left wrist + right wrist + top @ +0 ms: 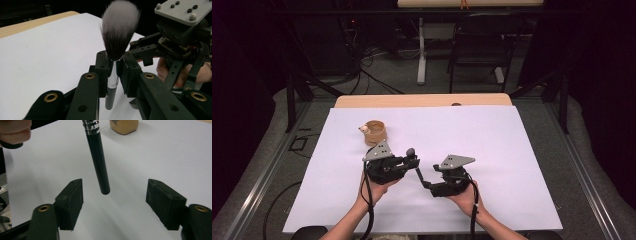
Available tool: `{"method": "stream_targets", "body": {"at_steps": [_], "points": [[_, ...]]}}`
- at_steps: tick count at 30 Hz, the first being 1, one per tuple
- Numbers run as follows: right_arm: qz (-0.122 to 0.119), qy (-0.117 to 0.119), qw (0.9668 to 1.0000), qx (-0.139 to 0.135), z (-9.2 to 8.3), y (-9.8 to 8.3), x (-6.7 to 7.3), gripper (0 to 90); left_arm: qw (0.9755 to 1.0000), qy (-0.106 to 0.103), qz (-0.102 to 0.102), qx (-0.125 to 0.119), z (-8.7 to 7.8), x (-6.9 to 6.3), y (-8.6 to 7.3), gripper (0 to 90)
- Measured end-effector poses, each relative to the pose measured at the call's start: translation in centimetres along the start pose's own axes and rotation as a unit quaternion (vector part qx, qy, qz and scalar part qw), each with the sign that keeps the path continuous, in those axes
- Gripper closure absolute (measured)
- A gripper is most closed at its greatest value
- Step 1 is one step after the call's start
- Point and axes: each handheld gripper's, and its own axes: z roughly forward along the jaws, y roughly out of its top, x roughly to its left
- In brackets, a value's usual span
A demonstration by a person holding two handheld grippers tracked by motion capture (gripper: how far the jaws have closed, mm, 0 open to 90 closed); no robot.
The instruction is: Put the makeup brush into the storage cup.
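Gripping brush (117, 37) w/ left gripper (113, 67); right gripper (113, 202) apart.

The white sheet (472, 135) on the counter (422, 100) is brightly and evenly lit from above, while the room beyond it falls to near black. In the high view, shadows under each hand-held gripper are faint and soft. That view is low in detail and slightly soft throughout. In the left gripper view the brush (117, 35) just ahead of the hand-held gripper is fairly sharp, its pale tips a little hazy; the metal ferrule (113, 75) carries a bright glint. In the right gripper view the near pads (71, 202) are slightly blurred, the sheet past them glows almost featureless, and the black handle (98, 162) shows a thin highlight.
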Motion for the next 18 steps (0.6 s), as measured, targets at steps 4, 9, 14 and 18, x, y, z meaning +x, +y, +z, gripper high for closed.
{"method": "stream_targets", "body": {"at_steps": [4,9,14,18], "points": [[-0.002,0.002,1.0,-0.001,-0.4,0.1,-0.4,18.5,1.0,0.005,0.006,0.003,-0.1,0.1,0.0,77.5],[-0.005,0.007,1.0,-0.003,-0.7,0.1,-0.9,13.3,0.9998,0.011,0.016,0.01,-0.3,0.1,0.0,77.5],[-0.011,0.017,0.9998,-0.003,-1.3,0.1,-1.4,5.5,0.9995,0.017,0.022,0.013,-0.5,0.1,-0.1,77.5],[-0.012,0.023,0.9996,-0.013,-2.2,0.1,-2.0,3.3,0.9994,0.022,0.024,0.012,-0.8,0.3,-0.1,77.4]]}}
